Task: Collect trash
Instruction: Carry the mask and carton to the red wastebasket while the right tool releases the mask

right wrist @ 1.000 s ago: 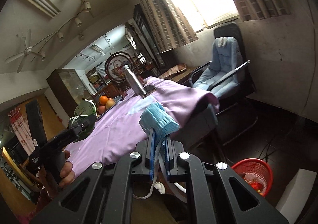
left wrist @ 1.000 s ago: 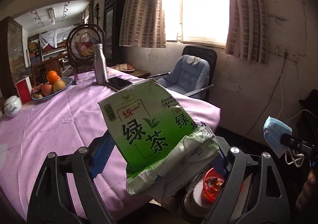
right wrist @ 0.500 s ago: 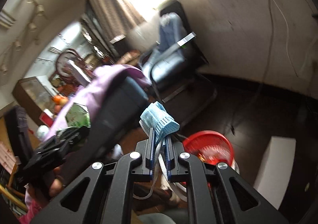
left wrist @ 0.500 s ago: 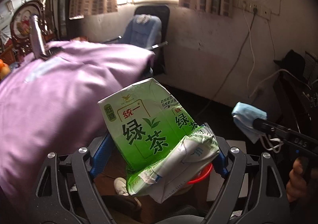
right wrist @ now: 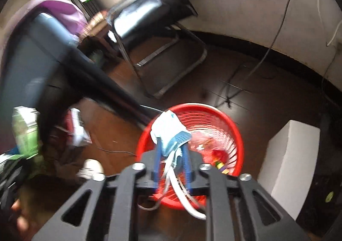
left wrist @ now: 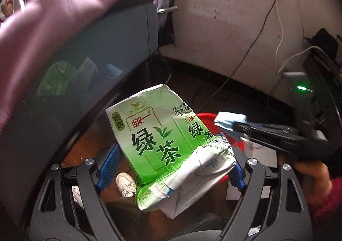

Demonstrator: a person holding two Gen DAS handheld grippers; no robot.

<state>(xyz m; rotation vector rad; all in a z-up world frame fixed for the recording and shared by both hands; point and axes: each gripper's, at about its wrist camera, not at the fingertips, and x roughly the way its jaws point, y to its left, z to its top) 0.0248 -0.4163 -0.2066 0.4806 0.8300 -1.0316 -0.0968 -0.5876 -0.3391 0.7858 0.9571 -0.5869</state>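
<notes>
The left tool (left wrist: 171, 168) is clamped on a crumpled green carton (left wrist: 162, 140), held beside the desk (left wrist: 53, 33). The right tool (right wrist: 172, 156) pinches a blue mask (right wrist: 171, 132) (straps dangling) directly above the red basket (right wrist: 226, 121) on the floor.

There were two tools, the left tool (left wrist: 171, 168) and the right tool (right wrist: 172, 149). One green tea carton (left wrist: 162, 140) was in view, and one blue face mask (right wrist: 171, 132). One red basket (right wrist: 220, 119) stood on the floor, with one white box (right wrist: 288, 153) beside it. One chair (right wrist: 154, 12) and one white shoe (left wrist: 126, 183) could be counted, and two cables (left wrist: 256, 33) ran down the wall.
</notes>
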